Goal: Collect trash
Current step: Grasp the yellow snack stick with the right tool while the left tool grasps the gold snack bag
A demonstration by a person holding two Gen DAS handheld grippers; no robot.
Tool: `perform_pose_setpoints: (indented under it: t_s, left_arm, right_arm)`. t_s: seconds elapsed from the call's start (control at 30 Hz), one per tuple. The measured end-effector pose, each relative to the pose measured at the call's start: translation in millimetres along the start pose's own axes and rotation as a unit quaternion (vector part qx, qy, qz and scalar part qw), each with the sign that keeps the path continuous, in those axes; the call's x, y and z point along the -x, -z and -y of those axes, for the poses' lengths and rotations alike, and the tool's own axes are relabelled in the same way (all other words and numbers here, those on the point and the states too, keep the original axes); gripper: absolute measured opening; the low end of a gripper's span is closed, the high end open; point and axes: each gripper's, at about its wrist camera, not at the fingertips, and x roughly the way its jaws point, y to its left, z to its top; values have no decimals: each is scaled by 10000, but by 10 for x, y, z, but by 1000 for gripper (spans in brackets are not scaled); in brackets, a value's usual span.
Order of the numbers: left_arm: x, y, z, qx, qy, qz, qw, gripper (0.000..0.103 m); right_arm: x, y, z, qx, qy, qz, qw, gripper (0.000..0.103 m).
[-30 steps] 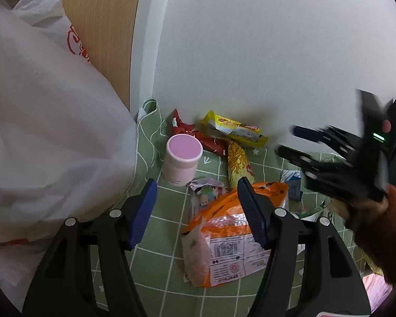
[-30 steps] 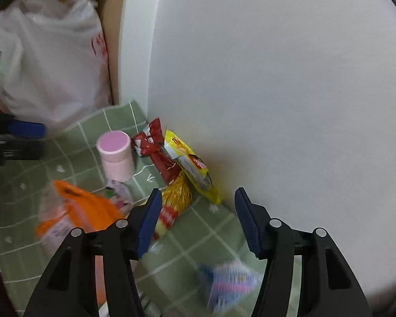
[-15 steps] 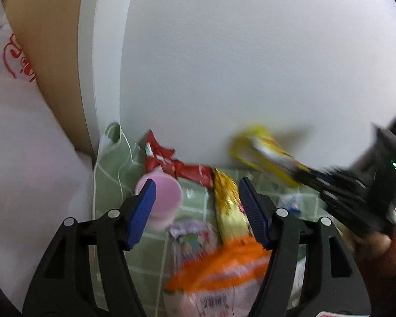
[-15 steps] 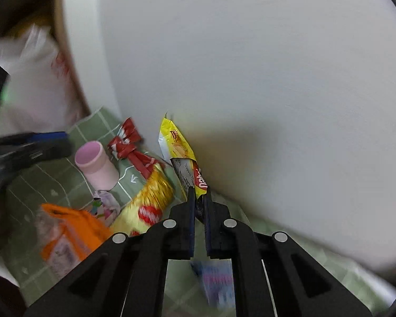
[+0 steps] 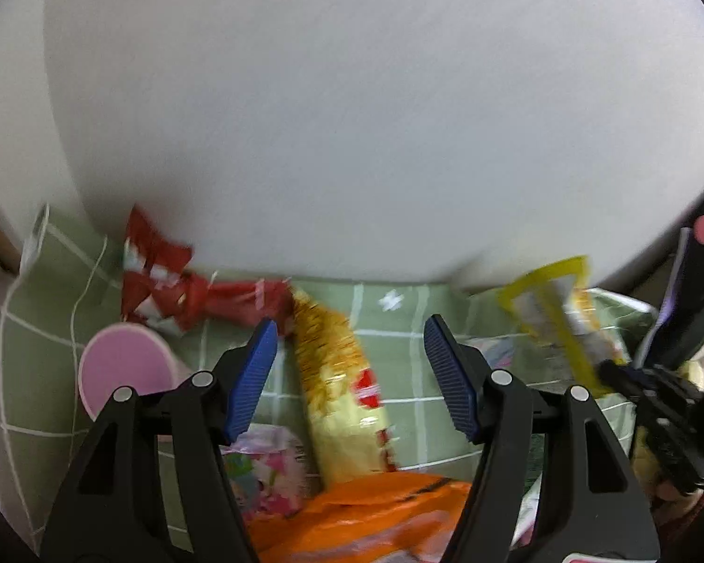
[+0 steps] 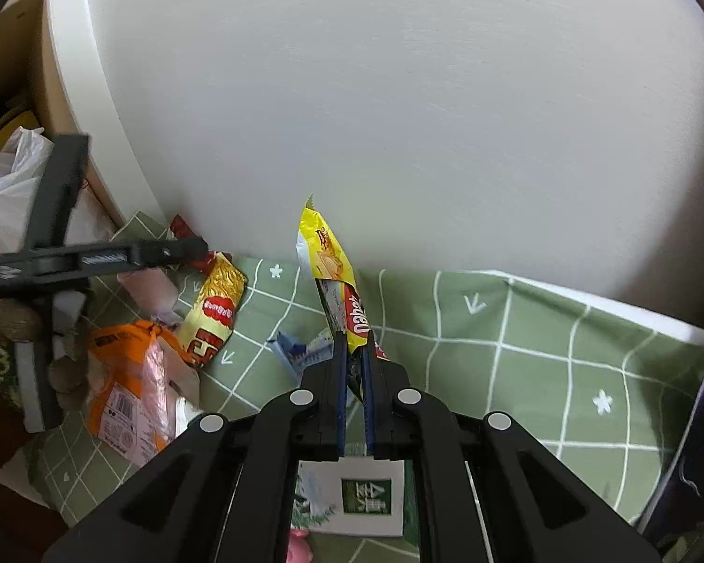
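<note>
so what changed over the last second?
The right claw was open a second ago; it has shut on the yellow wrapper that lay by the wall and lifted it off the green cloth. The left claw stays open and has moved in toward the gold snack bag. The pink cup, red wrapper and orange bag stay put.

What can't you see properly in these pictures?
- Orange bag: left wrist view, lower part cut off by the frame edge and the left tongs.
- Yellow wrapper: blurred in the left wrist view; its lower end hides between the shut right tongs in the right wrist view.
- Pink cup: blurred, partly behind a tong arm.
- White plastic bag: right wrist view, cut off by the edge, so its contents stay unseen.
</note>
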Motion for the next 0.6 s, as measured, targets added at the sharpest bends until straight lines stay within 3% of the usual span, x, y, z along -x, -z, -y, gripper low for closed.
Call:
perform_pose_setpoints:
  t_s: [0.03,0.13,0.27,0.37,0.47,0.6]
  left_arm:
    - [-11,24,-25,-71,-181,63,9998,56]
    - [-35,9,-119,-88,-415,83,9991,56]
    - [-42,-62,-184,-40,-988,324,9946,55]
    - [-121,-112,-138,-120,-1111,346,9931,55]
    - [-330,-154,-41,-372,-1247,114,9914,55]
    - [-518,-120,181,-897,-1463,29,9852,55]
  right_arm:
    - [21,17,8,-14,10,3,10000,7]
    - [44,53,-12,-86,20,12,10000,7]
    - [73,133,-54,-89,107,25,9999,7]
    - [125,198,-91,-29,156,23,9999,7]
    - [217,273,-73,-60,208,22,9998,7]
    - [391,344,9,-138,327,47,9994,7]
